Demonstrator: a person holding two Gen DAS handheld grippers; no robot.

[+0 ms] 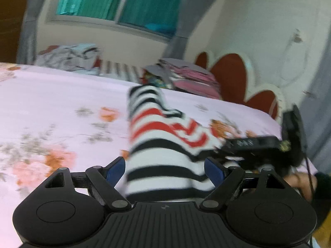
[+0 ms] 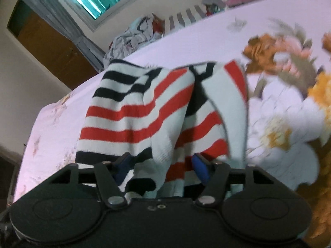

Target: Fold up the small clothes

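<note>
Left gripper (image 1: pixel 164 171): blue-padded jaws spread wide, nothing clamped; the red, black and white striped knit garment (image 1: pixel 163 136) is seen running between the pads without being pressed. Right gripper (image 2: pixel 160 170): jaws partly apart, a bunched fold of the same garment (image 2: pixel 134 111) lying between them; whether the pads press on it cannot be told. In the left view the right gripper (image 1: pixel 254 146) is seen at the garment's right edge. The garment is draped lengthwise over the pale pink floral bedsheet (image 1: pixel 51 107). Bare sheet is noted left of the garment. Further off, a pile of crumpled grey and white clothes (image 1: pixel 68 56) and a stack of folded pink clothes (image 1: pixel 192 76) are recorded at the bed's far edge, beside the red scalloped headboard (image 1: pixel 233 76).
</note>
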